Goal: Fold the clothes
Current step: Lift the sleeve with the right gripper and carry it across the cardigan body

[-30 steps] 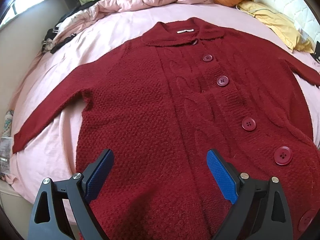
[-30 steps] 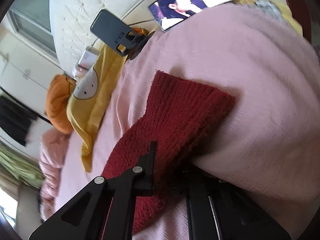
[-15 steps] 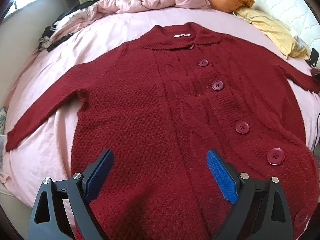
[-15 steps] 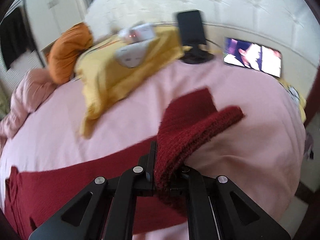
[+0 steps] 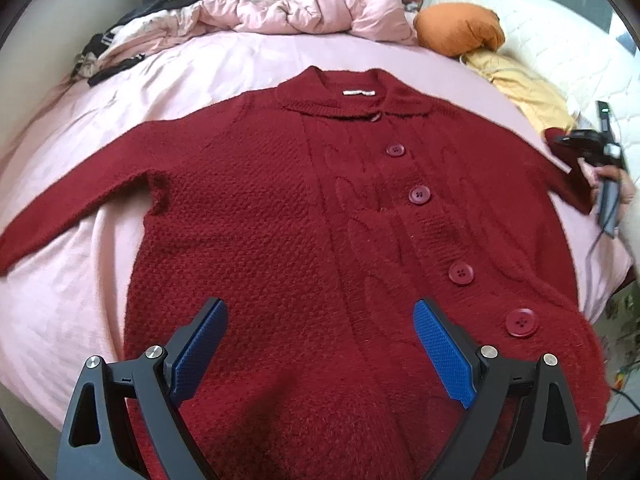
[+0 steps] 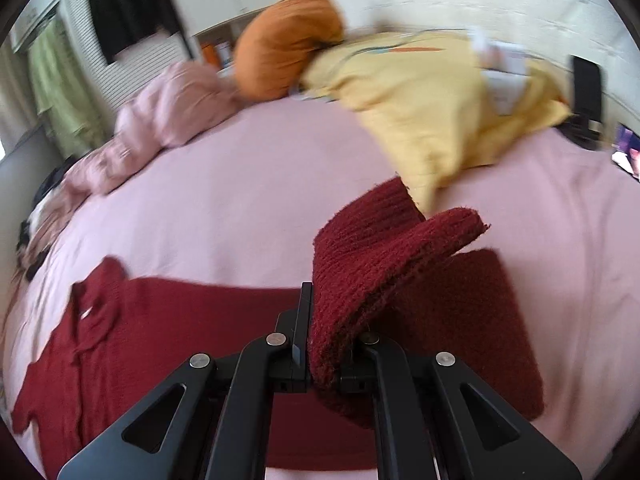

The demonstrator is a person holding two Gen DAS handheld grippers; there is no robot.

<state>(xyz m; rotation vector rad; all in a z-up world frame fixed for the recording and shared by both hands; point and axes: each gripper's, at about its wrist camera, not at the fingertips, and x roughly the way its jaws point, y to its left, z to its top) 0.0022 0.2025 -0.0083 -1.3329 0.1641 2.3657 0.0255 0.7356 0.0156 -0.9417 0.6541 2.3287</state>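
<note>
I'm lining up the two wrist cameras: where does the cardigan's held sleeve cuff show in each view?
Left wrist view: sleeve cuff at the far right edge, beside the right gripper.
Right wrist view: cuff centre, folded, pinched between the shut jaws at bottom centre.
Shared landmark: orange pillow, upper right in the left view, top centre in the right.

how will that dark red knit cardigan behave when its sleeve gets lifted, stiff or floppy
Probably floppy: the dark red knit cardigan's sleeve cuff folds and droops over the right hand-held gripper shut on it. The thick, fuzzy knit looks fairly heavy, so the body would likely drag on the pink bedsheet. It seems unlikely to slip.
</note>
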